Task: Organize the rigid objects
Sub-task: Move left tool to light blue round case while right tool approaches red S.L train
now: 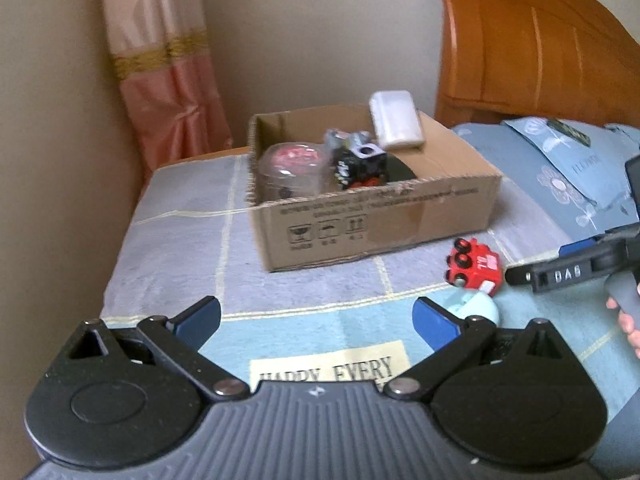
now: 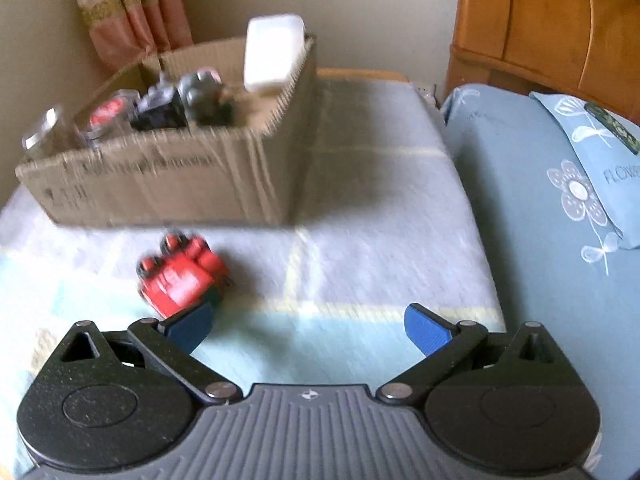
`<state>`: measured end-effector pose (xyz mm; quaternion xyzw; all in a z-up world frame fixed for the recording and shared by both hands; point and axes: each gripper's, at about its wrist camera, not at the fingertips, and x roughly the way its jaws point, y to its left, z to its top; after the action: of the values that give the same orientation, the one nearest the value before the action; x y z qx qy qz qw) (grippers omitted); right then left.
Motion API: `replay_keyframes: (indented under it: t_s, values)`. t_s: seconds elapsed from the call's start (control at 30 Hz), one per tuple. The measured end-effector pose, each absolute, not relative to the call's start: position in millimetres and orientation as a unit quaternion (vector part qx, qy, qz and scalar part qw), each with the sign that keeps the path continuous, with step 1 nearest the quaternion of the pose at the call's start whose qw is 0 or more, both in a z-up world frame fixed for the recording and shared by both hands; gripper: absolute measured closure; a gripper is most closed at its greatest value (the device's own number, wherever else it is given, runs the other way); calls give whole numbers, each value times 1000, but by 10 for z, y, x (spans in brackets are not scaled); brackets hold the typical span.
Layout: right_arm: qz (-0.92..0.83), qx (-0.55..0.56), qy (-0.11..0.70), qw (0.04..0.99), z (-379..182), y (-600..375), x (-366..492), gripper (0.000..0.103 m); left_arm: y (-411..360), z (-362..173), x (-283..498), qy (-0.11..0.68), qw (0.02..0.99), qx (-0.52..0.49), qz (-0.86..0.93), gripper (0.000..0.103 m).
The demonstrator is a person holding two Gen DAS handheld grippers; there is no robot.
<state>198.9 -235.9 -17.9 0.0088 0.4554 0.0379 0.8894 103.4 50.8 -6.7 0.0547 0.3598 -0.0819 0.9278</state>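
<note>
lying just beyond spread right claw (image 2: 308, 328)'s left finger: red toy truck (image 2: 180, 276).

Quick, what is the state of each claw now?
Left claw: open, holding nothing.
Right claw: open, holding nothing; the red toy car lies by its left finger.

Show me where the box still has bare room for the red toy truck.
The cardboard box is crowded on its left half: a clear jar and a black toy sit together there. The right half, below the white case leaning on the back wall, looks bare. The red toy truck lies outside.
</note>
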Motion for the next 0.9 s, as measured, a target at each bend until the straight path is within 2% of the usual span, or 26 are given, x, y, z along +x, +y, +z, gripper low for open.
replay_keyframes:
  t_s: [0.13,0.53,0.9]
  values:
    - [55,-44,441,895,-234,-2285,1849,0,327,-112,1089,362,922,75,-114,1]
    - [104,-52,380,918,-323,-2402,1670,0,-287,-547,1333,419,875,112,-215,1]
    - [105,-53,375,920,-311,-2432,1654,0,-9,-697,1433,445,878,81,-157,1]
